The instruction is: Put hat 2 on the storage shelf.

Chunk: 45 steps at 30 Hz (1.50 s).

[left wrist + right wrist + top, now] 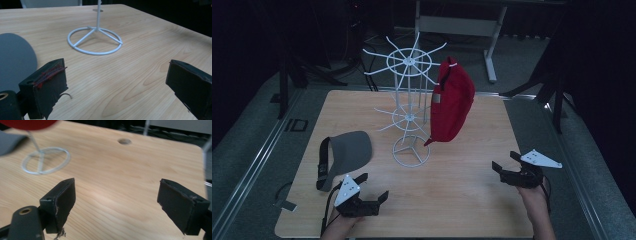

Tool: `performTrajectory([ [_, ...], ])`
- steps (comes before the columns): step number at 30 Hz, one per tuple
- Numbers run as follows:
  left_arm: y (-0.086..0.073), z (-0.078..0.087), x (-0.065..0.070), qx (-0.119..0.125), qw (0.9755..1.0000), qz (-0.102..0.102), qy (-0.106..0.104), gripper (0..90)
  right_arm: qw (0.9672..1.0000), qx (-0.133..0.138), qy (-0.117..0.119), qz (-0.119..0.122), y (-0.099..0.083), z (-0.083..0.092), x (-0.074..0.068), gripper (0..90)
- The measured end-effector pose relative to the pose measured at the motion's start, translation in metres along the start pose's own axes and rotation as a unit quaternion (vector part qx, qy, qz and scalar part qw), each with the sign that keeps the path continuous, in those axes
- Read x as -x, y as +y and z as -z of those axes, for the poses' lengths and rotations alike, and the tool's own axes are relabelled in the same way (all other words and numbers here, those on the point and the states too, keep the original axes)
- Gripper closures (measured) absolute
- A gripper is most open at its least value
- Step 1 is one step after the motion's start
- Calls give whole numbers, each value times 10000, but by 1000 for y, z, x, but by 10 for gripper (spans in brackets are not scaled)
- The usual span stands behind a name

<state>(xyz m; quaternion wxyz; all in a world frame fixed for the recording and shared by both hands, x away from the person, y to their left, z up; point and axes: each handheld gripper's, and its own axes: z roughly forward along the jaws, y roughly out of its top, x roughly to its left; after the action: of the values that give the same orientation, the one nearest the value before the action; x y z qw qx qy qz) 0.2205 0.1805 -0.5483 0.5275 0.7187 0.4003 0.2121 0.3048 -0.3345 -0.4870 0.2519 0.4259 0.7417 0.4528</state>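
One red cap (452,100) hangs on the rack (408,62); grey visor (346,152) left on the surface (452,190); both jaws spread, empty.

A red cap (452,102) hangs on my white wire rack (408,107); a grey visor (346,155) with a black strap lies on the pale wood-grain table (462,170). My grippers' jaws are black.

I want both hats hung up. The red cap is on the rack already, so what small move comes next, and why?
Probably swing the left hand-held gripper toward the grey visor: it lies flat on the table just beside it, while the red cap already hangs on the white rack. Both hand-held grippers are open and empty.
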Motion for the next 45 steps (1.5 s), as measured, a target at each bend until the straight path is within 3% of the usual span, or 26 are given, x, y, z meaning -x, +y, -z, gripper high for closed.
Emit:
performTrajectory([
  [5, -3, 4, -4, -80, 9998, -62, 173, 37, 9997, -183, -107, -145, -19, 1, 9, 149],
  [8, -3, 9, -8, -93, 9996, -8, 267, 37, 9993, -248, -194, -211, -30, 4, 14, 149],
  [11, 0, 15, -15, -313, 9986, 182, 379, 49, 9988, -318, -215, -305, -42, 7, 19, 149],
  [16, -1, 30, -24, -457, 9969, -110, 626, 50, 9987, -346, -203, -329, -56, 11, 23, 149],
  [20, -5, 45, -35, -467, 9963, -76, 720, 66, 9983, -388, -204, -371, -63, 15, 25, 149],
  [28, -13, 80, -63, -534, 9906, 83, 1255, 106, 9983, -410, -174, -371, -66, 17, 26, 149],
  [34, -21, 96, -84, -828, 9818, 260, 1689, 144, 9983, -393, -159, -399, -67, 17, 25, 149],
  [36, -24, 99, -89, -862, 9816, 293, 1681, 148, 9984, -377, -160, -385, -67, 18, 26, 150],
  [39, -27, 98, -96, -1006, 9788, 446, 1725, 161, 9984, -354, -156, -410, -67, 19, 26, 150],
  [44, -29, 94, -100, -1052, 9786, 575, 1670, 194, 9984, -354, -163, -411, -67, 19, 26, 150],
  [45, -30, 91, -102, -1121, 9773, 610, 1688, 194, 9984, -354, -164, -415, -68, 19, 26, 150],
])
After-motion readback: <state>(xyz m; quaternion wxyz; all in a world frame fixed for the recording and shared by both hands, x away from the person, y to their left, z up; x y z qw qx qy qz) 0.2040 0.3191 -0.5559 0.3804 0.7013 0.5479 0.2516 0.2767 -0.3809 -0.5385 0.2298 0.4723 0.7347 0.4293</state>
